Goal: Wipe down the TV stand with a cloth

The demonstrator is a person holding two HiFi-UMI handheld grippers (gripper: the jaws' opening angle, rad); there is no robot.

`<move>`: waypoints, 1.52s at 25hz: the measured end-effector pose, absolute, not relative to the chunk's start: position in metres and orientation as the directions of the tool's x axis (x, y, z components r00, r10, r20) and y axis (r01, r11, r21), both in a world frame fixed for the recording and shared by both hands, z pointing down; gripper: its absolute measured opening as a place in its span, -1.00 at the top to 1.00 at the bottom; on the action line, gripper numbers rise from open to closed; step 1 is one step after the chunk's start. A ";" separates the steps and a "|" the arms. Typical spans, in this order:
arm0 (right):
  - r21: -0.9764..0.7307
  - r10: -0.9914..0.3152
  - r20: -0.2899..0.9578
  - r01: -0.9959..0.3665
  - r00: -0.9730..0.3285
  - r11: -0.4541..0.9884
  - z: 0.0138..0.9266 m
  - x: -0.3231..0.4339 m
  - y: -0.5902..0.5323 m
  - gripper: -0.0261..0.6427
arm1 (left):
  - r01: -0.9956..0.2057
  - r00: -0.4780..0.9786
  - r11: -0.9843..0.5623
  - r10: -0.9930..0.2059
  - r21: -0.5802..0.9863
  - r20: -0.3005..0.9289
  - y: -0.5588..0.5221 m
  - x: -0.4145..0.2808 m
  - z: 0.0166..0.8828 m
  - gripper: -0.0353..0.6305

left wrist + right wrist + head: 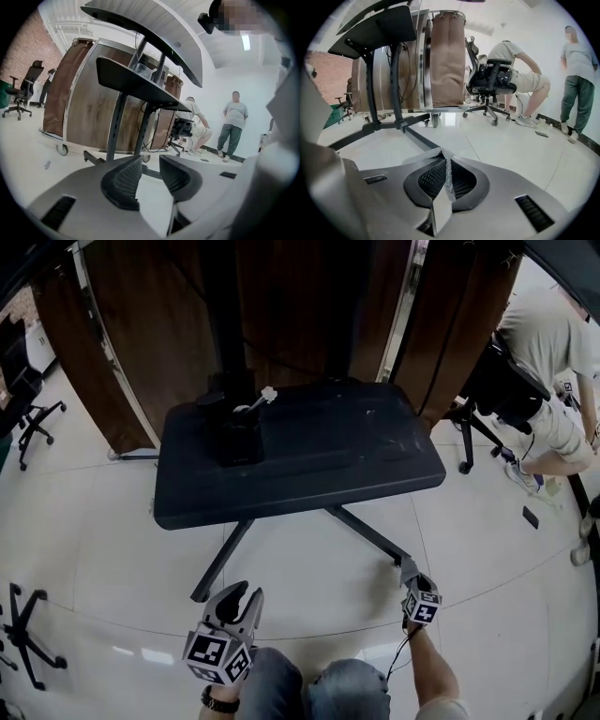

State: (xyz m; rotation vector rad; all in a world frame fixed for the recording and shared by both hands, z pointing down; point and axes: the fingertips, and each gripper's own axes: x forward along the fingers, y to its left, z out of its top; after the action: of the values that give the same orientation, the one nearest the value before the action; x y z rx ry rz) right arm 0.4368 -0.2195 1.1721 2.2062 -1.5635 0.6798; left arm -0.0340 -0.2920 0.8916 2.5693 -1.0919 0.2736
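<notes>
Left gripper [149, 174]: jaws parted by a modest gap, nothing between them, held low over the pale floor [309, 568]. Right gripper [446, 172]: jaws pressed together on a thin white cloth [449, 180], one fold standing up past the pads. TV stand [309, 460]: dark shelf on splayed legs, ahead of both grippers, well apart from the cloth
</notes>
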 end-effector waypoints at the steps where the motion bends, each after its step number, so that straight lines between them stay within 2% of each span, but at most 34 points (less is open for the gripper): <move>1: 0.004 -0.791 0.556 -0.952 0.255 -0.305 1.156 0.427 -0.214 0.90 | -0.720 0.693 -0.652 -0.652 0.239 0.307 -0.290 -0.028 0.889 0.44; 4: -0.032 -0.857 0.487 -0.977 0.169 -0.211 1.072 0.380 -0.223 0.90 | -0.707 0.705 -0.655 -0.628 0.266 0.330 -0.284 -0.013 0.858 0.44; 8: -0.037 -0.945 0.323 -0.998 0.043 -0.058 0.869 0.302 -0.253 0.90 | -0.685 0.726 -0.678 -0.603 0.268 0.331 -0.269 0.004 0.742 0.44; 11: -0.003 -0.975 0.217 -0.999 -0.044 0.044 0.692 0.240 -0.244 0.90 | -0.655 0.752 -0.710 -0.580 0.257 0.314 -0.239 0.014 0.613 0.44; 16: 0.017 -0.993 0.081 -0.996 -0.082 0.084 0.411 0.169 -0.200 0.90 | -0.638 0.768 -0.746 -0.601 0.188 0.222 -0.191 0.010 0.358 0.44; 21: -0.025 -0.991 0.034 -0.991 -0.132 0.132 0.213 0.096 -0.100 0.90 | -0.684 0.729 -0.716 -0.660 0.142 0.180 -0.106 -0.043 0.176 0.44; 25: -0.016 -0.984 -0.028 -0.984 -0.178 0.178 0.114 0.058 -0.048 0.90 | -0.720 0.694 -0.686 -0.716 0.106 0.081 -0.068 -0.079 0.078 0.44; 28: 0.023 -0.973 -0.073 -0.976 -0.220 0.218 0.074 0.027 -0.001 0.90 | -0.744 0.667 -0.664 -0.744 0.071 0.030 -0.028 -0.105 0.039 0.44; 32: 0.042 -0.949 -0.128 -0.958 -0.288 0.285 0.051 0.004 0.031 0.90 | -0.789 0.613 -0.612 -0.790 0.056 0.005 0.011 -0.125 0.022 0.44; 38: 0.032 -0.932 -0.122 -0.940 -0.342 0.340 0.046 0.011 0.072 0.90 | -0.814 0.578 -0.576 -0.816 0.073 0.000 0.070 -0.115 0.023 0.44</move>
State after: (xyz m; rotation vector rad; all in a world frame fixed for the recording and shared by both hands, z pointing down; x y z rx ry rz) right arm 0.0107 0.0719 0.0457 1.8459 -2.6375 -0.1553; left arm -0.1149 0.0696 0.0234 2.7320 -1.4132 -0.0518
